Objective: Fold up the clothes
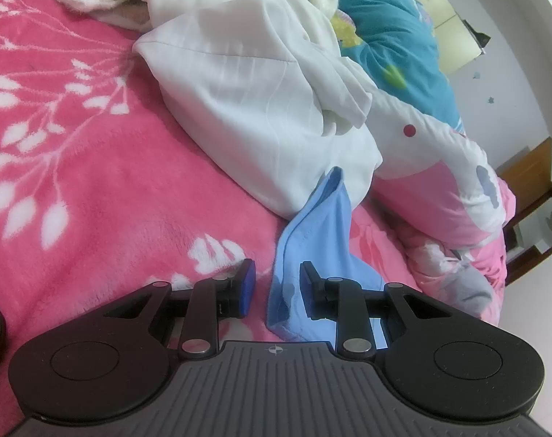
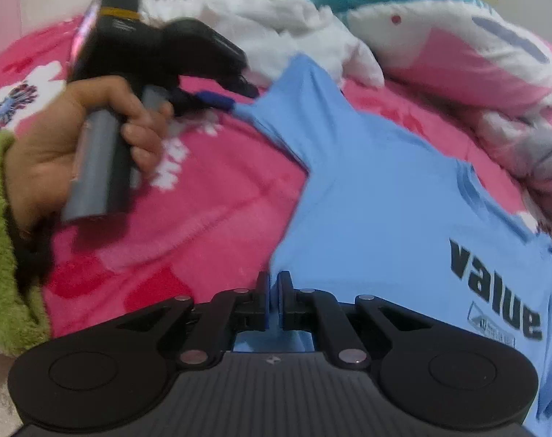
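My right gripper (image 2: 274, 304) is pinched onto the edge of the blue tee (image 2: 385, 196), my left gripper (image 1: 277, 287) gapes at its sleeve, and the shirt's spread on the pink blanket (image 1: 94, 182), so no folds yet visible.

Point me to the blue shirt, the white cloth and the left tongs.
blue shirt (image 2: 385, 218), right wrist view, chest area.
white cloth (image 1: 246, 109), left wrist view, flat top panel.
left tongs (image 1: 277, 287), left wrist view, midway between the open fingertips.
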{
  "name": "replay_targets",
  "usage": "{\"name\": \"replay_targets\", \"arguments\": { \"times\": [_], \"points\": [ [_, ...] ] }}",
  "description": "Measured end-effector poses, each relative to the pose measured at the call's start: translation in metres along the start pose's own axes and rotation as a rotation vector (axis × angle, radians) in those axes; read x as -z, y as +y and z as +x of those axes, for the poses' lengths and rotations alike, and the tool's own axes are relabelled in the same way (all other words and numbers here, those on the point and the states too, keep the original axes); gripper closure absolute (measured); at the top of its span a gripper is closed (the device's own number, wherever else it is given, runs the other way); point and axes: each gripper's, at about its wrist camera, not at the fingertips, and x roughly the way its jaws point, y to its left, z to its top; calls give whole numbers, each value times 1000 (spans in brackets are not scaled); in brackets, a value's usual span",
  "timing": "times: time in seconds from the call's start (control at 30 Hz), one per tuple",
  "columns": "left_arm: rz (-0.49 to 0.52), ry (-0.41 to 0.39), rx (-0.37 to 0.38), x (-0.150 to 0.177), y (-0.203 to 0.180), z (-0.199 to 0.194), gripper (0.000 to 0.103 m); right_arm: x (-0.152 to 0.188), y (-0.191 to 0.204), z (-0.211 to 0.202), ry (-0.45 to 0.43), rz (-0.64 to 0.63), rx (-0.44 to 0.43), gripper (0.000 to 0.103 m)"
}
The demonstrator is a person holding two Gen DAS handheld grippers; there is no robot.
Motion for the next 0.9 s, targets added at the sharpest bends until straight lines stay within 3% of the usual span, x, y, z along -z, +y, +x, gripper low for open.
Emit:
{"name": "replay_targets", "arguments": {
  "times": [0.37,0.57,0.73,0.83,0.9],
  "points": [
    [-1,-6,-9,1,-3,-1,76,15,-11,-28,-67,75,31,97],
    [56,8,24,2,-9,-8,73,31,-27,-48,-90,225,-23,97],
    [101,19,122,15,-12,-39,63,68,-53,-89,-153,371,7,96],
    [151,-29,142,26,-21,-79,60,97,-71,-110,-168,473,8,96],
    [189,-15,203,41,-27,-111,53,111,-78,-120,-178,513,2,95]
  ]
}}
